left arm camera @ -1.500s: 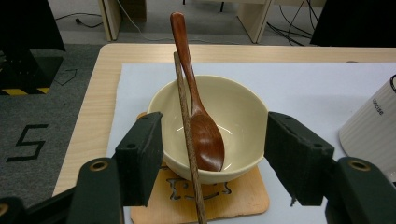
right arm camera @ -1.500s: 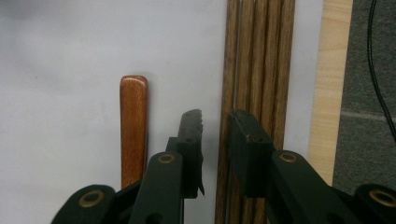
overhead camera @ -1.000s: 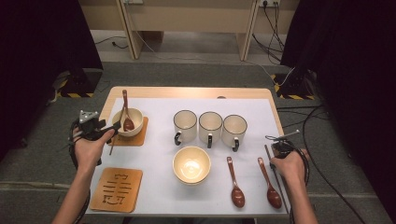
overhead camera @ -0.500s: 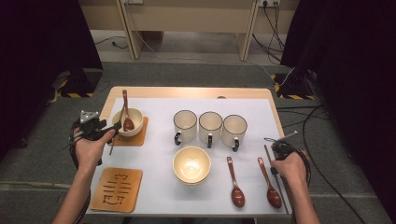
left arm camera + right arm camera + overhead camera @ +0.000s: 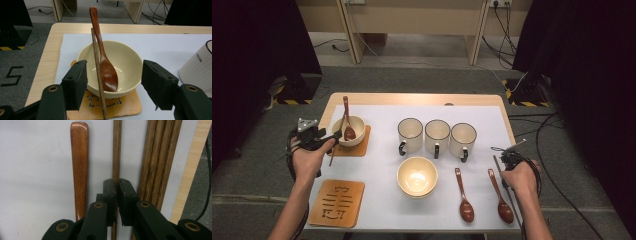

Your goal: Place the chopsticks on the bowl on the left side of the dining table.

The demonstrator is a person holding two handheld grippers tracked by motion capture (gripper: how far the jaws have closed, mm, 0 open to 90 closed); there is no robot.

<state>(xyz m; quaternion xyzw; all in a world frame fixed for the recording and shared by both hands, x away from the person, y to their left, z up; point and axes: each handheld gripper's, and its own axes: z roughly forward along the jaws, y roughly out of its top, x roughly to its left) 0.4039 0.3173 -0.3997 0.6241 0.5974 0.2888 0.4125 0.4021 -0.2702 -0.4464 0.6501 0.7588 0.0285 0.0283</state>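
White paper covers the wooden tabletop (image 5: 412, 99), with dark curtains and cables on the grey floor beyond it.

At the right edge, the right hand-held gripper (image 5: 117, 185) has its jaws pinched tight on a single chopstick (image 5: 116, 150) that lies along the paper. Just left of it lies the handle of a brown spoon (image 5: 79, 160); just right lies a bundle of more chopsticks (image 5: 160, 157), close to the tabletop's edge. In the high view a second spoon (image 5: 463, 197) lies left of the first.

At the left, the left hand-held gripper (image 5: 113, 82) stands wide open, its jaws either side of the near rim of a cream bowl (image 5: 125, 60) without touching it. That bowl sits on a wooden coaster (image 5: 125, 107). A spoon (image 5: 103, 60) rests in it, handle leaning over the far rim, and a chopstick (image 5: 97, 65) lies across the bowl beside that spoon.

Farther out are three mugs (image 5: 437, 136) in a row, another bowl (image 5: 417, 176) in front of them, and a second coaster (image 5: 336, 202) at the near left.
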